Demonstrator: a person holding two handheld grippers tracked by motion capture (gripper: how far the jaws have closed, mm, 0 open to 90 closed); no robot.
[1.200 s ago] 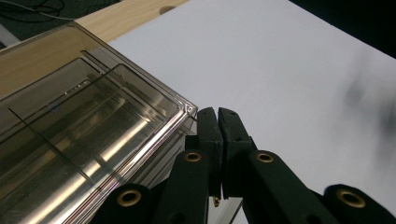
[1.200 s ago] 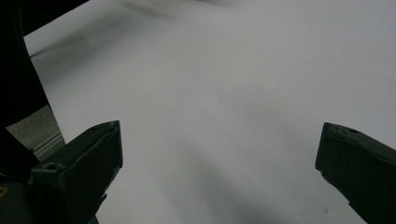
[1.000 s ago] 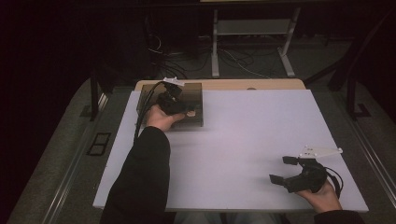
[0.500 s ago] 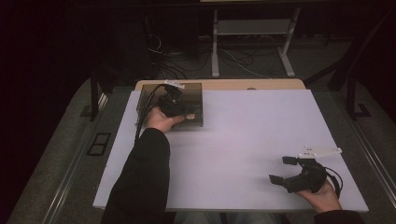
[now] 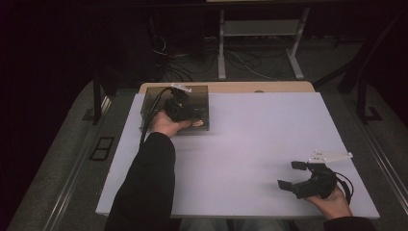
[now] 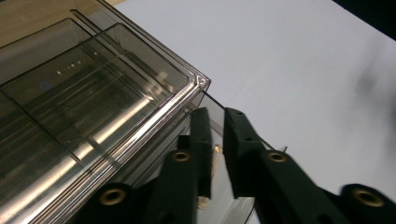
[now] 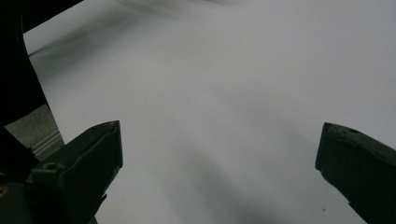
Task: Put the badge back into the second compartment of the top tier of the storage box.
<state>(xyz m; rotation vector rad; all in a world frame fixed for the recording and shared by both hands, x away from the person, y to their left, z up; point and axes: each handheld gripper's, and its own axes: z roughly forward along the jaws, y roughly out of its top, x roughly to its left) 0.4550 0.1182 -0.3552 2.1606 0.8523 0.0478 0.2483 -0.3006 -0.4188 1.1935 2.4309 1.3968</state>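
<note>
Smoky clear plastic box [image 6: 93,107] sits at the far left of the surface [image 5: 260,144], its thin corner wall pinched in my left claw [image 6: 215,154]; right claw [image 5: 294,176] idles spread wide, holding nothing. Next, I judge, a careful pull or lift.

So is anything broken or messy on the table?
Nothing looks broken or spilled. The clear plastic box sits at the far left corner of the white table, and the left gripper is pinching a thin clear wall at its corner. The right gripper waits open over bare table.
</note>
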